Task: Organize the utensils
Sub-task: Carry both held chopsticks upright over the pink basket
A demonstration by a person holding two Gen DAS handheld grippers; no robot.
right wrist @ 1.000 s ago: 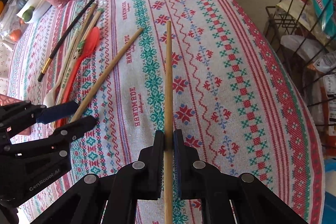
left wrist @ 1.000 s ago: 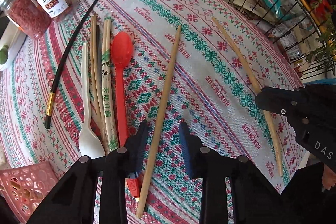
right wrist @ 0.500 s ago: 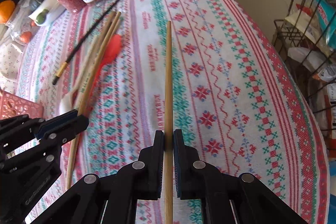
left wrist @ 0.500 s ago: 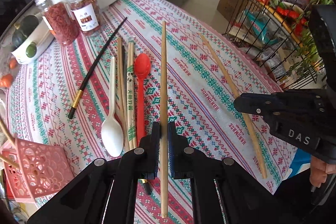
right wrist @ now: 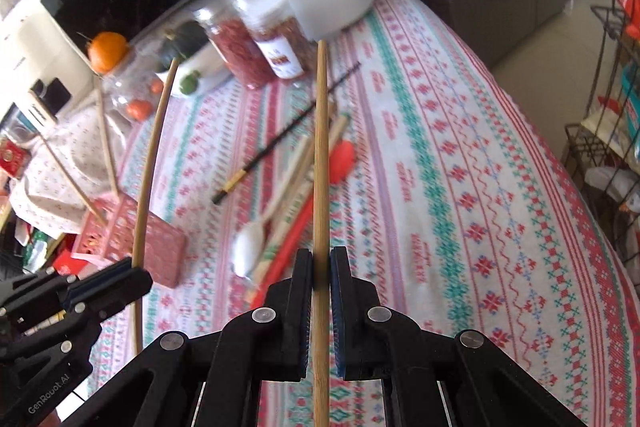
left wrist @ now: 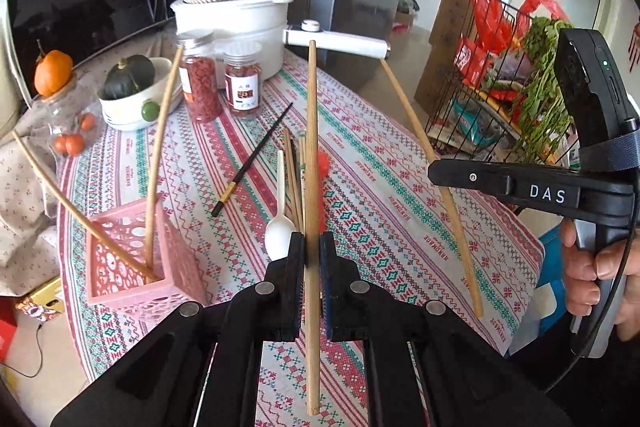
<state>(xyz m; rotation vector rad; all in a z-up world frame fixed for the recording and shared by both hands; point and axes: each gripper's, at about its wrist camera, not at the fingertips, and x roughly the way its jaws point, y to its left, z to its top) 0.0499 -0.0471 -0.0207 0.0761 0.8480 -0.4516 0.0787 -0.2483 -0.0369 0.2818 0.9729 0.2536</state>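
- Pink plastic basket (left wrist: 132,267) sits at the cloth's left edge, two sticks already standing inside — likely the collecting point.
- Left gripper (left wrist: 308,251) is clenched on a wooden chopstick (left wrist: 312,155), lifted clear for carrying.
- Right gripper (right wrist: 320,267) is clamped on another bamboo chopstick (right wrist: 320,155), raised above the spoons.

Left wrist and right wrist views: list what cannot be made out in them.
- Red spoon: left wrist view, mostly hidden behind the chopstick held in the left tool.
- Jar label: right wrist view, text blurred by motion.
- Pink basket: left wrist view, its bottom hidden by its own walls.
- Right tool: its chopstick's lower end is cut off by the frame edge.
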